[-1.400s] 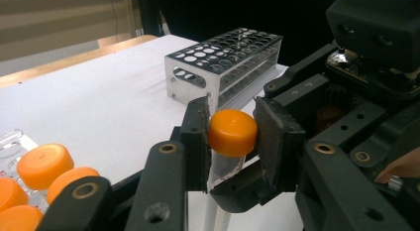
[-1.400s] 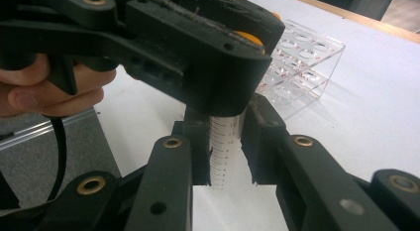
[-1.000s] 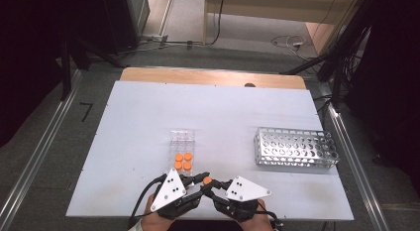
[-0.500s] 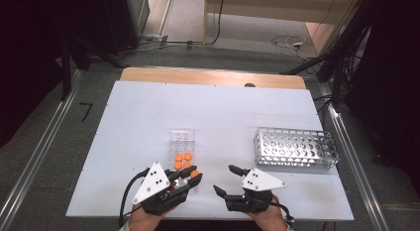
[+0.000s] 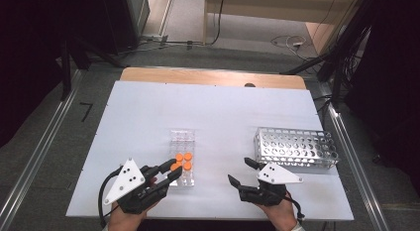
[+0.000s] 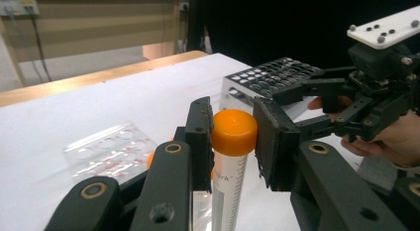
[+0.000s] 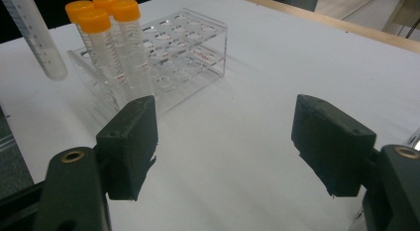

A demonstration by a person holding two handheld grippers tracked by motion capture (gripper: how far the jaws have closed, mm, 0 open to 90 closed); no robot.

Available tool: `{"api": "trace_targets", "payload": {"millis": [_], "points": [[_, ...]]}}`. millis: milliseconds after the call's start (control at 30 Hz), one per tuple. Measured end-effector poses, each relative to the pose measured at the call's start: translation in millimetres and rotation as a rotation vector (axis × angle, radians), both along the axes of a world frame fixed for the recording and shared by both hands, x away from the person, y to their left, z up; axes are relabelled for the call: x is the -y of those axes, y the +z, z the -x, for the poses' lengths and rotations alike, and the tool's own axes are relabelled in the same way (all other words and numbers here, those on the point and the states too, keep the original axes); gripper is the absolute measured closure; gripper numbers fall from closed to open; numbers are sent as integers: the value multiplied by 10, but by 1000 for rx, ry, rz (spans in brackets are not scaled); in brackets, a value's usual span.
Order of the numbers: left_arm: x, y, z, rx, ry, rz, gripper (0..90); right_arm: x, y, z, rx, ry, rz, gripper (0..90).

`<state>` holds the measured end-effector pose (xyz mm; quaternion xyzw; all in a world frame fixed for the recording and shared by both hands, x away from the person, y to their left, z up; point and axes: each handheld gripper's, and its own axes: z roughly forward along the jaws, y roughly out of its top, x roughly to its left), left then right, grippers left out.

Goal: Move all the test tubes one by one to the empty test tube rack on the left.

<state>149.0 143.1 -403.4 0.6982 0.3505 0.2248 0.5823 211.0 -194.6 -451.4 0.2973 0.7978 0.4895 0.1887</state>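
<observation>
The two grippers have drawn apart. Left gripper [image 5: 168,172], fingers clamped on an orange-capped tube [image 6: 233,142], hangs beside the clear rack [image 5: 182,151]; right gripper [image 5: 240,172], fingers wide, empty. White worktop [image 5: 218,112], metal rack [image 5: 294,147] right; grey floor beyond.

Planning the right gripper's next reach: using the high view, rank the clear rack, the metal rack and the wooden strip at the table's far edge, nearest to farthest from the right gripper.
1. Metal rack: just beyond the right gripper, toward the table's right side.
2. Clear rack: across to the left, holding orange-capped tubes.
3. Wooden strip: along the far edge.
</observation>
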Motion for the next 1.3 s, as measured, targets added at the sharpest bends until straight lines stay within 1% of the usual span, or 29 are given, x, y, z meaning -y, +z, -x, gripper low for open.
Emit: {"api": "trace_targets", "payload": {"millis": [133, 300, 467, 533, 667, 767, 967, 1200, 1300], "points": [[-81, 35, 6, 15, 40, -8, 701, -4, -6, -8, 0, -6, 4, 245], [-110, 30, 3, 51, 100, -42, 701, 3, -7, -14, -2, -8, 2, 246], [-104, -13, -27, 73, 129, -47, 701, 6, -10, -19, -1, -8, 3, 248], [-104, -47, -58, 77, 131, -53, 701, 3, -12, -17, -4, -12, 5, 249], [-100, -116, -119, 70, 139, -49, 700, 5, -15, -21, -5, -17, 4, 256], [-99, -129, -142, 66, 139, -47, 701, 9, -14, -23, -4, -19, 2, 257], [-76, -163, -158, 55, 131, -55, 700, 9, -18, -28, -5, -20, 3, 257], [-56, -231, -185, 24, 126, -67, 699, 12, -18, -29, -5, -21, 4, 258], [-57, -245, -195, 15, 127, -61, 699, 17, -19, -31, -3, -20, 2, 261]]}}
